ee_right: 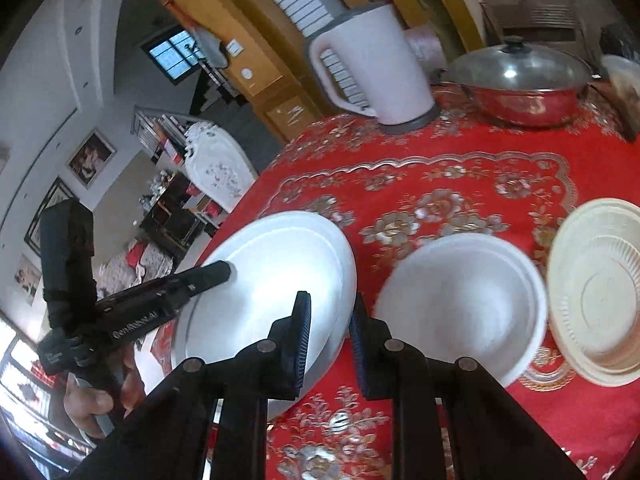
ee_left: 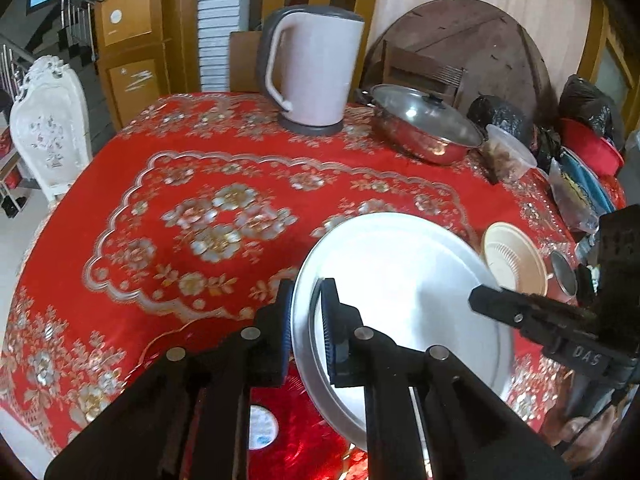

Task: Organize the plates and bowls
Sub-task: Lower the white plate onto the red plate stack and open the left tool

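Red floral cloth (ee_left: 224,152) covers the round table on which the work is done, with wooden panelling behind it.

Going out from the tools: the left gripper (ee_left: 306,320) is seen narrowed on the rim of the white plate (ee_left: 400,300), one blue pad (ee_left: 330,320) above the rim and the other under it, so the plate is judged to be held there at its nine o'clock edge and tilted. The right gripper (ee_right: 330,320) is seen in its own view straddling the plate's three o'clock edge, a gap showing between each pad and the rim; whether contact has been made cannot be told, and it is taken as not closed on anything.

A white bowl (ee_right: 460,304) sits just beside the plate at three o'clock in the right view; a cream ribbed bowl (ee_right: 596,300) lies beyond it, touching or nearly so. A pale kettle (ee_left: 312,64) and a lidded steel pot (ee_left: 424,124) stand well apart at twelve o'clock.

For the step in hand, judged to be carrying or setting the plate to its place: the rim should be seated deep between the pads, since glazed ware may slip; the plate is best kept level before release; the right fingers should be kept clear of the white bowl's rim, lest it be nudged into the cream one.
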